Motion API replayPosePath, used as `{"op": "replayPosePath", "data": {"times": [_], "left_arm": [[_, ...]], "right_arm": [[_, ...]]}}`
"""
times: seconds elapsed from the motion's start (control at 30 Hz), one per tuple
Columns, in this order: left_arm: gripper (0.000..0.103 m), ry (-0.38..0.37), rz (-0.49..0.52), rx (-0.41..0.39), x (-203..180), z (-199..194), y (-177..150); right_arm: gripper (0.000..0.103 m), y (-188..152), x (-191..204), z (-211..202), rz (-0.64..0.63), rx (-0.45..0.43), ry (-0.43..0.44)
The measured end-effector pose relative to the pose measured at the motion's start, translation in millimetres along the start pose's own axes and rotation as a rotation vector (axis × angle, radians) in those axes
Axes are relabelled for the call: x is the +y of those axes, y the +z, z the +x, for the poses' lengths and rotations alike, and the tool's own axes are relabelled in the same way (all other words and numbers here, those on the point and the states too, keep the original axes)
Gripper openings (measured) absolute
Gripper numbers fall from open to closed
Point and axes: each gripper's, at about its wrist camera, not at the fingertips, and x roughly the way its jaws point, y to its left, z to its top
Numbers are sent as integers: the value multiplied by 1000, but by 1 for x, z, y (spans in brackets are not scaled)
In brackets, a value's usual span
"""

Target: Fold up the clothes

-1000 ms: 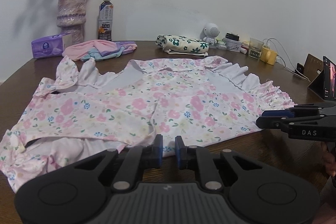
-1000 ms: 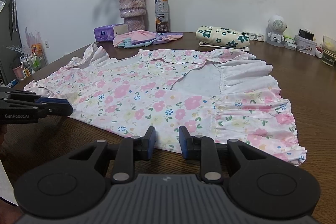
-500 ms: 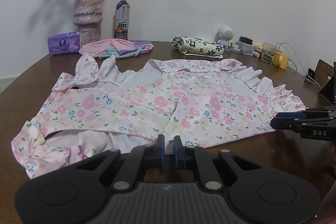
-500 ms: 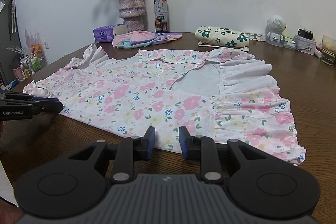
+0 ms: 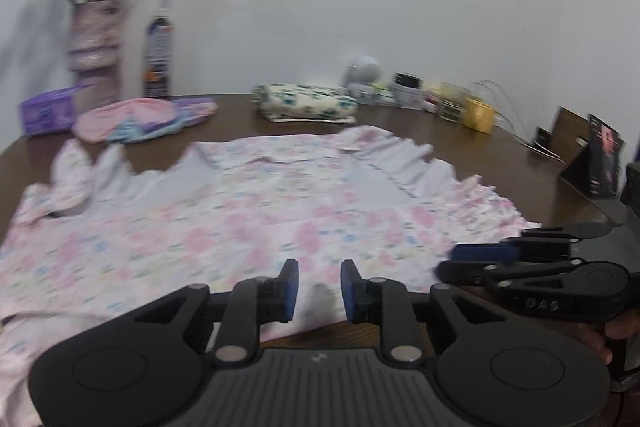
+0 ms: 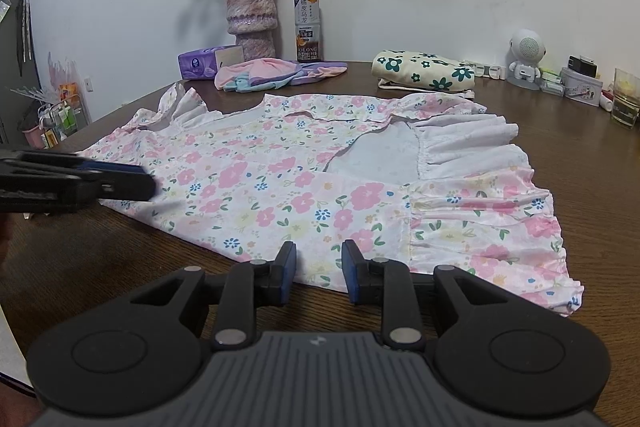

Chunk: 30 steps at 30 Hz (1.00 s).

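A pink floral dress (image 6: 280, 183) with white ruffled edges lies spread flat on the brown table (image 6: 592, 187). My right gripper (image 6: 319, 269) is open, low over the near hem, with nothing between its fingers. My left gripper (image 5: 319, 287) is open too, hovering over the dress (image 5: 248, 227) near its front edge; this view is motion-blurred. From the left wrist, the right gripper (image 5: 450, 263) shows side-on at the dress's right ruffle. From the right wrist, the left gripper (image 6: 146, 179) shows side-on over the dress's left part.
Along the back stand a vase of flowers (image 6: 251, 15), a tea bottle (image 6: 308, 27), a purple tissue pack (image 6: 204, 63), a pink and blue garment (image 6: 272, 71), a folded flowered cloth (image 6: 424, 71), a white robot figure (image 6: 526, 59) and a glass (image 6: 624, 99). A tablet stand (image 5: 600, 163) sits far right.
My left gripper has swung right toward the right gripper and its fingers have spread wider. The right gripper has hardly moved. The dress lies as before.
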Motion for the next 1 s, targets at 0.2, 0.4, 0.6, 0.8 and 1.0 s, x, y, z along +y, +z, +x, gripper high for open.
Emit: {"op": "replayPosePath", "data": {"times": [0.2, 0.4, 0.6, 0.8, 1.0], "left_arm": [[21, -66, 43, 41, -22, 24, 2], [21, -56, 56, 45, -23, 25, 1], [21, -52, 59, 41, -24, 22, 1], [21, -58, 47, 40, -21, 23, 1], [21, -58, 47, 40, -21, 23, 1]], "right_arm": [[27, 0, 0, 0, 1, 0, 7], [27, 0, 0, 0, 3, 1, 9], [27, 1, -8, -2, 39, -3, 8], [24, -2, -29, -10, 69, -12, -19], [24, -7, -62, -22, 123, -12, -107]]}}
